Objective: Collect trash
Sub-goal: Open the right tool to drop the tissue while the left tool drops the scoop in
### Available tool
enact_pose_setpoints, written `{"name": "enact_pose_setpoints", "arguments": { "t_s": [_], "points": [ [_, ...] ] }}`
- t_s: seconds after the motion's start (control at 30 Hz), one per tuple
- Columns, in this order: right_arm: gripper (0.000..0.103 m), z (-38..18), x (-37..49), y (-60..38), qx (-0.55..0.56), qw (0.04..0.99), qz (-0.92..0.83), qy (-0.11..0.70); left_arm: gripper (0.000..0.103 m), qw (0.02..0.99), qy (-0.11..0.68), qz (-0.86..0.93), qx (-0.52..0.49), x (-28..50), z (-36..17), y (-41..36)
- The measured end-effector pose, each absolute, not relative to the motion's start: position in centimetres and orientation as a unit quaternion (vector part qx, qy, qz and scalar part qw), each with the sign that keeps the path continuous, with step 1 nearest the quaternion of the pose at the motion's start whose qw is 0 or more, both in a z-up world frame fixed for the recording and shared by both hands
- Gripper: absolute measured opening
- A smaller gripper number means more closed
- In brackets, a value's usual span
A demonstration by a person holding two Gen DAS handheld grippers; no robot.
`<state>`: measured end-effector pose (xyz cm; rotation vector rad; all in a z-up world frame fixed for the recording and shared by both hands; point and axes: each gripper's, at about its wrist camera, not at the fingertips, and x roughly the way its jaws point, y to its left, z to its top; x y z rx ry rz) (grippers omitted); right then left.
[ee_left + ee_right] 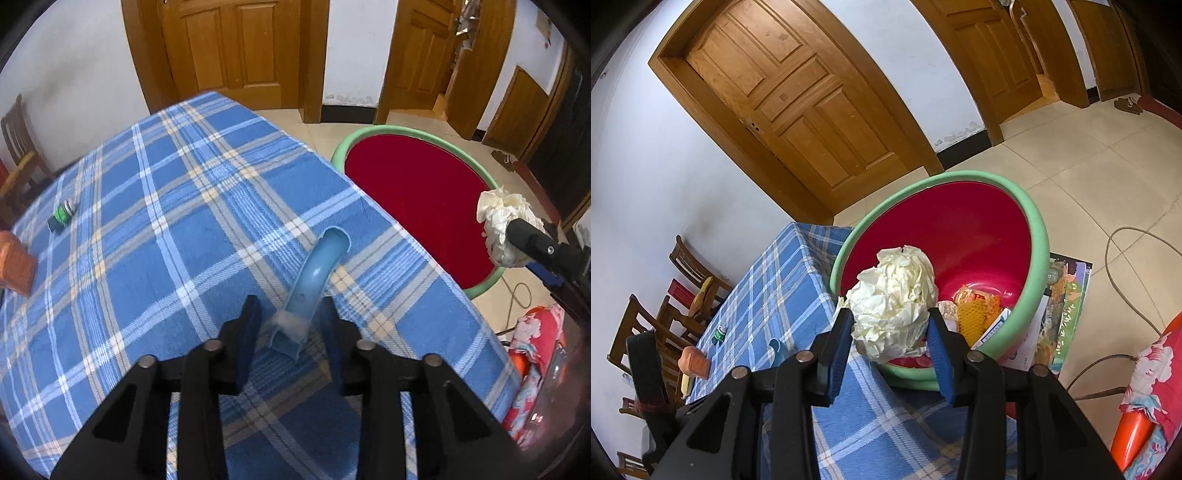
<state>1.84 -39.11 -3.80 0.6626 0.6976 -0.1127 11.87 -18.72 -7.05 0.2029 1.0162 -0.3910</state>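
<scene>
My right gripper (891, 321) is shut on a crumpled white paper ball (894, 299) and holds it over the near rim of a red basin with a green rim (1039, 236); the ball also shows in the left wrist view (498, 218). The basin holds several wrappers (975, 310). My left gripper (290, 312) is open, low over the blue plaid tablecloth (166, 221), its fingers on either side of a curved light-blue plastic piece (314, 273) with a tuft of white fluff (290, 321) on it.
A small green and white object (63, 213) and an orange block (14, 260) lie at the table's far left. Wooden chairs (665, 317) stand beyond the table. A cable (1126, 266) and a picture book (1060, 314) lie on the tiled floor by the basin.
</scene>
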Motion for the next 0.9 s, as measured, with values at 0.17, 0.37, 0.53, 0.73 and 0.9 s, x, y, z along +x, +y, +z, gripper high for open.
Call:
{"name": "enact_pose_setpoints", "arguments": {
  "t_s": [0.17, 0.37, 0.53, 0.73, 0.9],
  "points": [
    [0.044, -4.2, 1.8, -39.5, 0.324, 0.883, -0.055, 0.337, 0.019, 0.849, 0.483, -0.196, 0.084, 12.0, -6.8, -18.9],
    [0.045, -4.3, 1.8, -39.8, 0.326, 0.881, -0.058, 0.337, 0.019, 0.854, 0.468, -0.218, 0.072, 12.4, -5.2, -20.2],
    [0.045, -4.7, 1.7, -40.2, 0.33, 0.879, -0.065, 0.338, 0.019, 0.852, 0.458, -0.242, 0.069, 13.1, -4.1, -22.4],
    [0.05, -4.9, 1.6, -40.9, 0.333, 0.877, -0.076, 0.338, 0.019, 0.847, 0.451, -0.27, 0.078, 13.5, -3.6, -25.5],
    [0.063, -4.9, 1.4, -41.8, 0.342, 0.875, -0.087, 0.33, 0.019, 0.845, 0.448, -0.281, 0.078, 14.3, -3.6, -27.3]
  ]
}}
